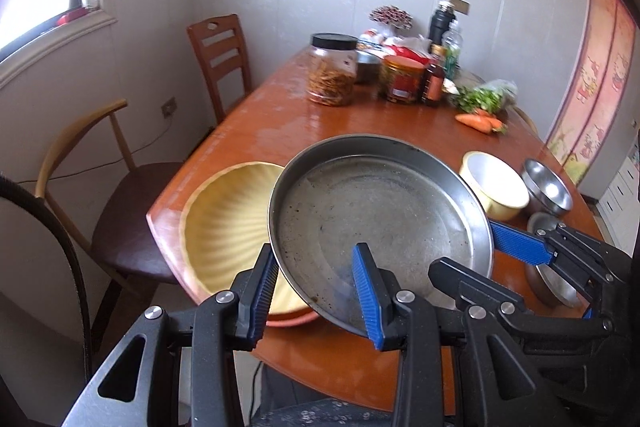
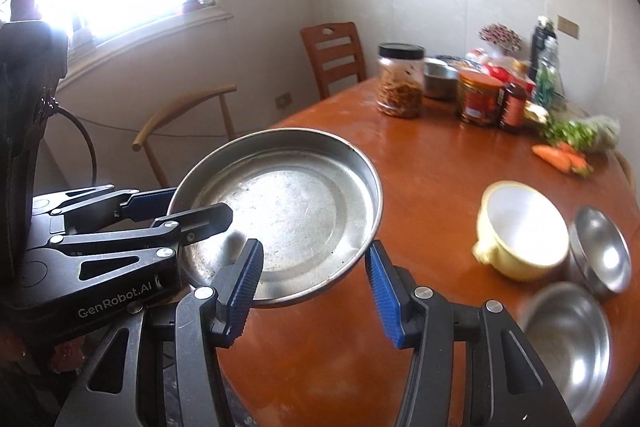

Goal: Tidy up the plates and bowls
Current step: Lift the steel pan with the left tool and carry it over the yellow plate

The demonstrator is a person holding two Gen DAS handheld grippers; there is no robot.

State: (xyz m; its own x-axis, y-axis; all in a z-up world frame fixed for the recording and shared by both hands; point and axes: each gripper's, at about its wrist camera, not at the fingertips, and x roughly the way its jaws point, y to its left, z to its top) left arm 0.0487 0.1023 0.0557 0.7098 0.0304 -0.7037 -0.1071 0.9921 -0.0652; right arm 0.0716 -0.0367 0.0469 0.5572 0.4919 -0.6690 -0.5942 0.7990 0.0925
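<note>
A round steel plate (image 1: 380, 203) (image 2: 288, 211) hangs tilted above the near end of the wooden table (image 1: 360, 115). My left gripper (image 1: 314, 251) is shut on its near rim, one finger inside the plate and one outside. My right gripper (image 2: 314, 245) is shut on the rim at the other side, and in the left wrist view it (image 1: 464, 245) shows at the plate's right edge. A yellow ribbed bowl (image 1: 224, 227) sits below to the left. A yellow cup-like bowl (image 2: 524, 227), a small steel bowl (image 2: 600, 251) and a larger steel bowl (image 2: 568, 347) stand to the right.
Jars (image 1: 332, 75), bottles (image 1: 434, 79), greens and carrots (image 1: 480, 123) crowd the table's far end. Two chairs (image 1: 218, 63) (image 1: 132, 199) stand along the left side under a window. A patterned curtain (image 1: 592, 75) hangs at the right.
</note>
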